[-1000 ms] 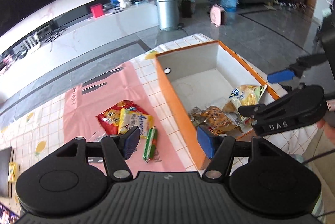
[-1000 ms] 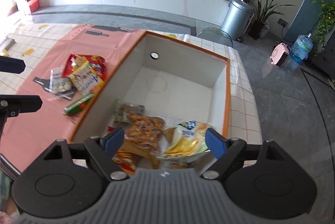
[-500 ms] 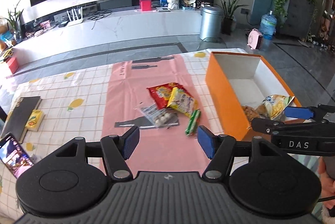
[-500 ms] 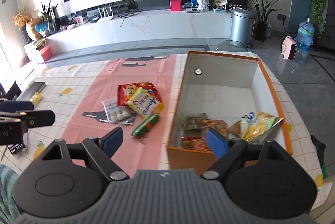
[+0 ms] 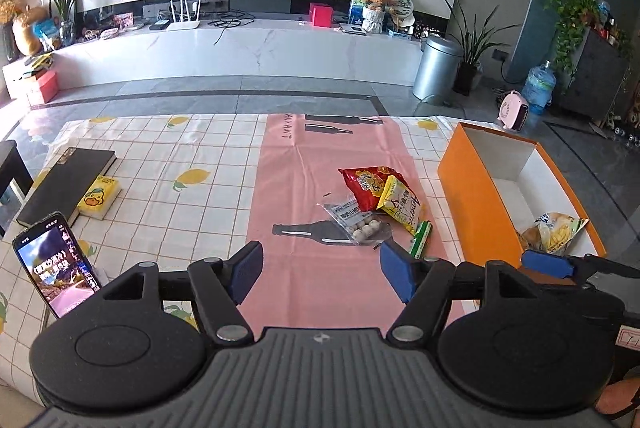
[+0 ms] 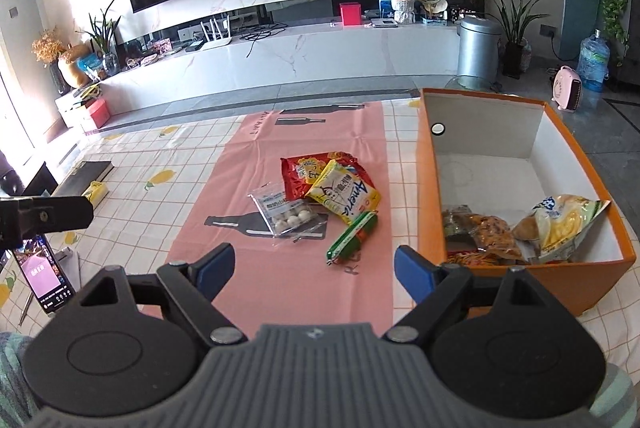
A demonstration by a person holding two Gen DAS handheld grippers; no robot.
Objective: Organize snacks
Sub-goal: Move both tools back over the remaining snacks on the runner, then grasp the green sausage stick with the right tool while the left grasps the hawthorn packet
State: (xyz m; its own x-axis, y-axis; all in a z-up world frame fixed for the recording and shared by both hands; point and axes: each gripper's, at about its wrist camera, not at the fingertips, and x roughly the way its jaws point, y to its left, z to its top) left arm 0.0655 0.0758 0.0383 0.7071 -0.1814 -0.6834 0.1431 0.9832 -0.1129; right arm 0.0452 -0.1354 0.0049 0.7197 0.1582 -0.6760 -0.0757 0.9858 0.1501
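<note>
An orange box with a white inside stands at the table's right and holds several snack bags; it also shows in the left wrist view. On the pink mat lie a red bag, a yellow bag, a clear pack of white balls and a green stick pack. The same snacks show in the left wrist view. My left gripper is open and empty, held back above the mat's near end. My right gripper is open and empty, near the green stick.
A phone leans at the table's near left, beside a black book and a yellow duck pack. The checked tablecloth covers the table. A TV bench and a metal bin stand beyond the far edge.
Both grippers have pulled back and up from the orange box toward the table's near side, so the view widened. The snacks on the mat and in the box have not moved.
</note>
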